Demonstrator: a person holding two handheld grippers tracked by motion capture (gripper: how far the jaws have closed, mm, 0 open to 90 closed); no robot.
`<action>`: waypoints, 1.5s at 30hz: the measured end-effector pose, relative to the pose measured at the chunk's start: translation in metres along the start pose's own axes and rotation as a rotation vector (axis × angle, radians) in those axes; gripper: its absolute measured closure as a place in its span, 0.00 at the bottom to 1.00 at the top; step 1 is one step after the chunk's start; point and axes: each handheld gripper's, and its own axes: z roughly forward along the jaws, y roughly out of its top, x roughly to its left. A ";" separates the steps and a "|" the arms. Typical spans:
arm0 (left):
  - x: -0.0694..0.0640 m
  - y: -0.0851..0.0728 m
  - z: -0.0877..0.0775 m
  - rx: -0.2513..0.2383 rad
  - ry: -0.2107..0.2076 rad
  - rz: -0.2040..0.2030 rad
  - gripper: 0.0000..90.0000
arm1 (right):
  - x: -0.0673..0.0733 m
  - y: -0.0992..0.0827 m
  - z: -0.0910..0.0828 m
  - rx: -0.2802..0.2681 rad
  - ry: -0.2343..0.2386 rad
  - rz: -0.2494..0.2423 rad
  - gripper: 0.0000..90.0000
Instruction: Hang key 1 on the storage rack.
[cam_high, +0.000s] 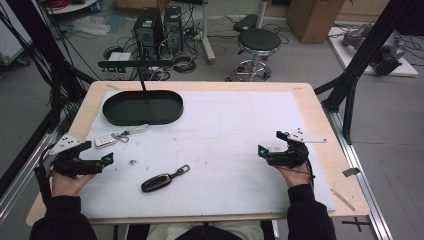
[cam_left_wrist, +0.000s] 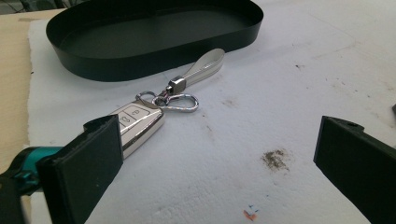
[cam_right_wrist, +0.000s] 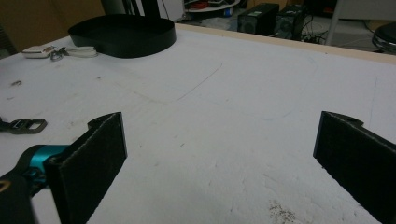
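**Two open grippers and two car keys on a white mat**

At the near edge of the table, two hands in dark sleeves are seen, and a black gripper is held in each. The left gripper (cam_high: 102, 161) is held low over the near left part of the white foam mat (cam_high: 230, 130). Its jaws are spread wide and nothing is held between them. The right gripper (cam_high: 272, 144) is held over the near right part of the mat. Its jaws are spread wide too, and only bare mat is seen between them.

Between the two grippers, nearer the left one, a black car key with a small metal clip (cam_high: 164, 179) is laid flat on the mat. It is touched by neither gripper.

A little farther away, just in front of the left gripper, a white and silver car key with a white strap (cam_left_wrist: 140, 122) is laid flat on the mat. In the left gripper view, part of it is hidden behind the left jaw, but it is not gripped.

Behind that key, a black oval tray (cam_high: 115, 116) is set on the far left part of the mat. The strap end is close to the tray's wall.
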 end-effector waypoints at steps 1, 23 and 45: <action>0.000 0.000 0.000 0.002 0.002 0.001 0.02 | 0.000 0.000 0.000 0.000 -0.002 -0.001 0.02; 0.002 -0.005 0.001 0.010 0.010 -0.008 0.02 | 0.002 0.001 -0.001 -0.026 -0.022 0.007 0.02; -0.010 0.046 0.023 0.095 -0.011 0.100 0.02 | -0.001 0.001 -0.002 -0.022 -0.027 0.016 0.02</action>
